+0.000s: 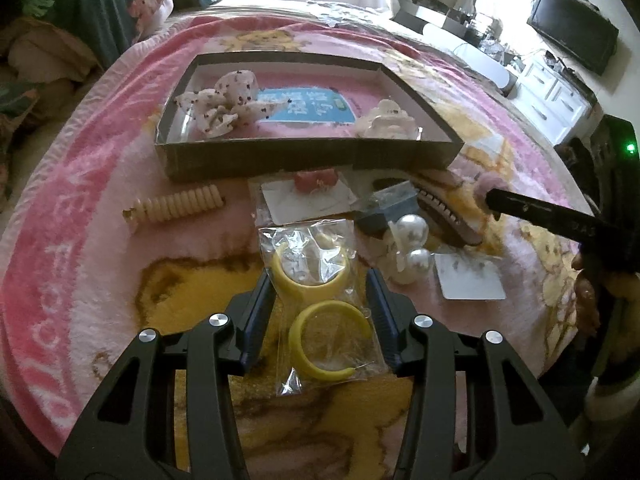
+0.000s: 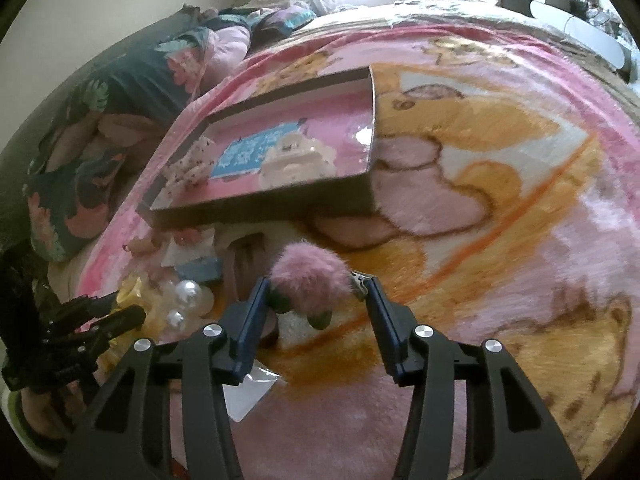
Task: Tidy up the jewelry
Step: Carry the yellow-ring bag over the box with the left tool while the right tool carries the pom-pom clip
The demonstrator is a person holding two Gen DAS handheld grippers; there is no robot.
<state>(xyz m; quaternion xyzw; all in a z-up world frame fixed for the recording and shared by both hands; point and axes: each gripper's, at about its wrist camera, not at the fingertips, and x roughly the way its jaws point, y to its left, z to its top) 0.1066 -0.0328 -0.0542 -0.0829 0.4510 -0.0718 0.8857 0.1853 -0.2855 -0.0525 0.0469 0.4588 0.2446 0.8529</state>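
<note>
A clear bag of yellow hoop earrings (image 1: pixel 320 300) lies on the pink and yellow blanket between the fingers of my open left gripper (image 1: pixel 320 280). A shallow dark box (image 1: pixel 312 156) behind it holds a spotted white bow (image 1: pixel 224 108), a blue card and a white hair piece (image 1: pixel 386 122). My right gripper (image 2: pixel 316 284) is open around a pink fluffy pom-pom clip (image 2: pixel 310 278) lying on the blanket; it shows at the right of the left wrist view (image 1: pixel 536 216). The box also shows in the right wrist view (image 2: pixel 264 204).
In front of the box lie a cream spiral hair tie (image 1: pixel 180 204), a card with pink earrings (image 1: pixel 308 196), a blue-grey block (image 1: pixel 388 208), large pearl pieces (image 1: pixel 412 248), a toothed hair claw (image 1: pixel 444 212) and a white card (image 1: pixel 468 280). Floral pillows (image 2: pixel 100 140) lie left.
</note>
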